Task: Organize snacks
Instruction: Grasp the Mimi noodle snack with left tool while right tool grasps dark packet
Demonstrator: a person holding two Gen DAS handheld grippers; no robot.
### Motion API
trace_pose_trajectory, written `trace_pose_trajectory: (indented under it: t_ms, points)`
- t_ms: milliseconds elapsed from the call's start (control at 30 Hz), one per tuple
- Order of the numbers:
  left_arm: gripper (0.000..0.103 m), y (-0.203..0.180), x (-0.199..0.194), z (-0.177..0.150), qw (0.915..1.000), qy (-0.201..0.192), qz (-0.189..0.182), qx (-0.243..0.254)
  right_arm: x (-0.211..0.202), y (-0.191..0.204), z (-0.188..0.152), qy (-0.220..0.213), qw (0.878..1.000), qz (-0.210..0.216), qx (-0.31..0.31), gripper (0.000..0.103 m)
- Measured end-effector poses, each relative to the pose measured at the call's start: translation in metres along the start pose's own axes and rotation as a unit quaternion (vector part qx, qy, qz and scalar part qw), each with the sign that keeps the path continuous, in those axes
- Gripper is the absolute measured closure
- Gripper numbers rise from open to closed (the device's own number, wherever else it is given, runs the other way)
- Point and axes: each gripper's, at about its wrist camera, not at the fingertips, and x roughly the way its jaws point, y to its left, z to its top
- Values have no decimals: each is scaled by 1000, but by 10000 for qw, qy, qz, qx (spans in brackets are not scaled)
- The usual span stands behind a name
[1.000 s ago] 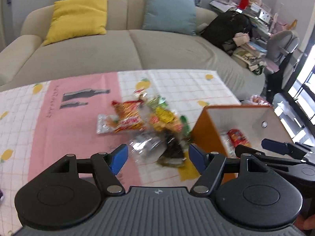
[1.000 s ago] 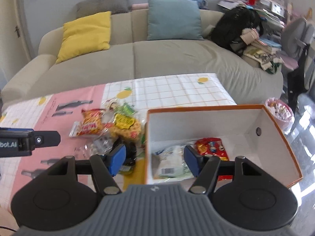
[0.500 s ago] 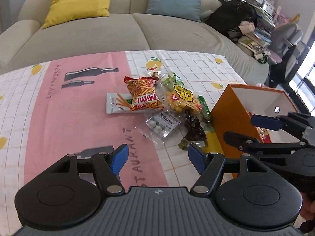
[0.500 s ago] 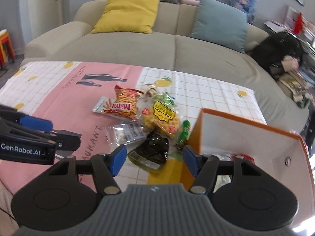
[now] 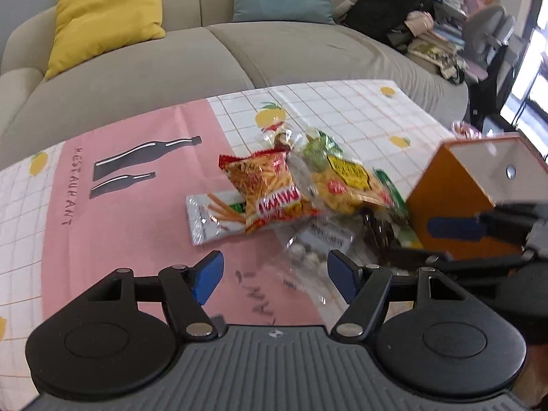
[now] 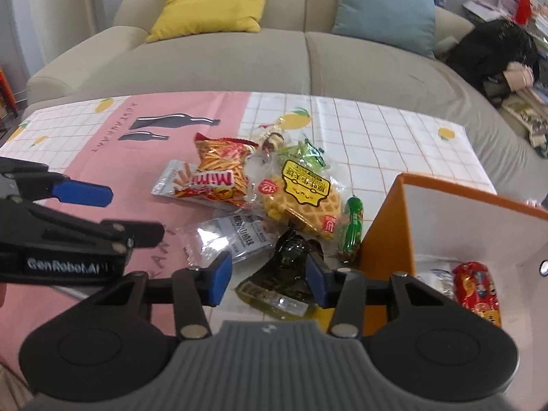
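Note:
A heap of snacks lies on the tablecloth: a red Mimi fries bag, a silver stick-biscuit packet, a yellow waffle packet, a green sausage, a clear packet of white balls and a dark glossy packet. My right gripper hovers low over the dark packet. Its jaws are closing, with the packet between them and no pad visibly pressing. My left gripper stands open and empty just short of the clear packet. The orange box at right holds a red packet.
The table carries a pink and white checked cloth. A beige sofa with yellow and blue cushions runs behind it. A dark bag and cluttered shelves sit at the far right. The left gripper crosses the right wrist view's left side.
Both grippers came down closer to the snack heap. The right one swung left from over the box to over the dark packet, and its jaws narrowed. The left stayed wide.

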Motion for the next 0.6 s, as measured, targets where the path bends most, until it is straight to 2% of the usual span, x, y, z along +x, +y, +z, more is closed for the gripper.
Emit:
trace_pose_trajectory:
  t_ms: [167,400,500,600]
  points:
    - [21,10,22,18,9991,-21,-81,-423,26,3,10,122,9995,-266,141,54]
    - [21,7,51,36,9980,8,19,-638,53,0,11,507,9963,-595,355,54]
    - [21,9,60,42,9956,70,163,-919,61,-2,9,689,9945,-613,502,54]
    - [19,12,66,45,9928,100,117,-1189,67,-4,6,839,9927,-627,605,54]
